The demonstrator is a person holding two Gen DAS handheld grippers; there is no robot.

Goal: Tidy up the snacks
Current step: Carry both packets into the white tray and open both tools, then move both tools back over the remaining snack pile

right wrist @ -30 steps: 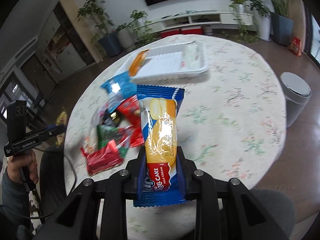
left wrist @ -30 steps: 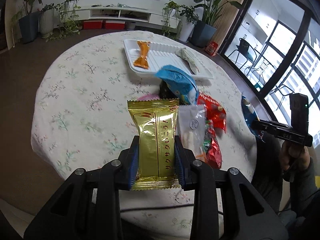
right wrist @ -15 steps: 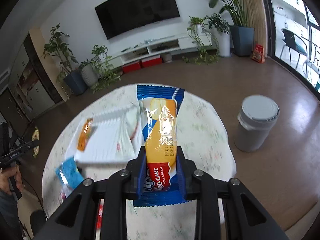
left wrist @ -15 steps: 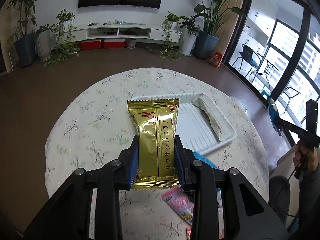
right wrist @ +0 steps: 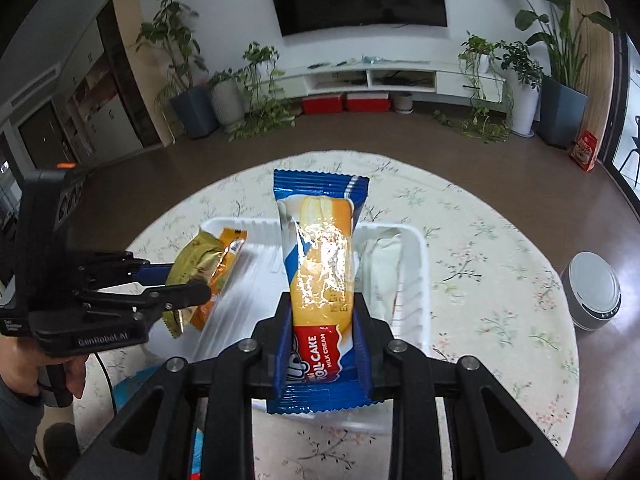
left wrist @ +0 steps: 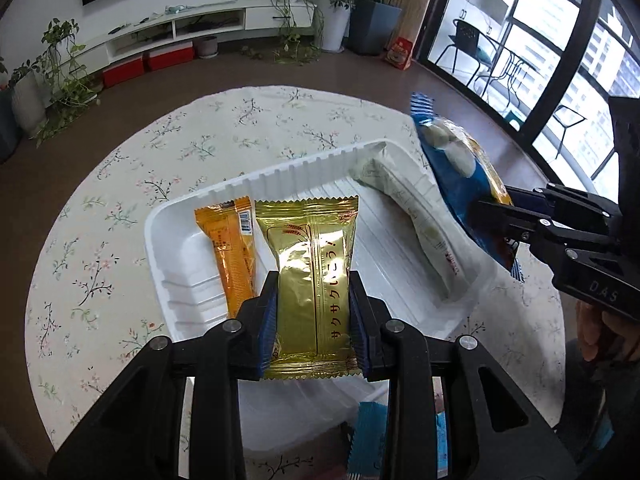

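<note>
Above white tray point(left wrist: 160, 236), gold packet point(left wrist: 312, 280) between left gripper point(left wrist: 314, 300) fingers point(left wrist: 268, 312).

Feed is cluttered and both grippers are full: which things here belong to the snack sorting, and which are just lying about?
Part of the job:
gold packet in the left gripper
blue cake packet in the right gripper
white tray
orange packet
pale packet

Lying about:
grey bin
potted plants
red boxes

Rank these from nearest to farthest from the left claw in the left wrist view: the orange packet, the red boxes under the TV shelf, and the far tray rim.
1. Orange packet, in the tray, left.
2. Far tray rim, beyond it.
3. Red boxes, on the floor by the wall.
</note>
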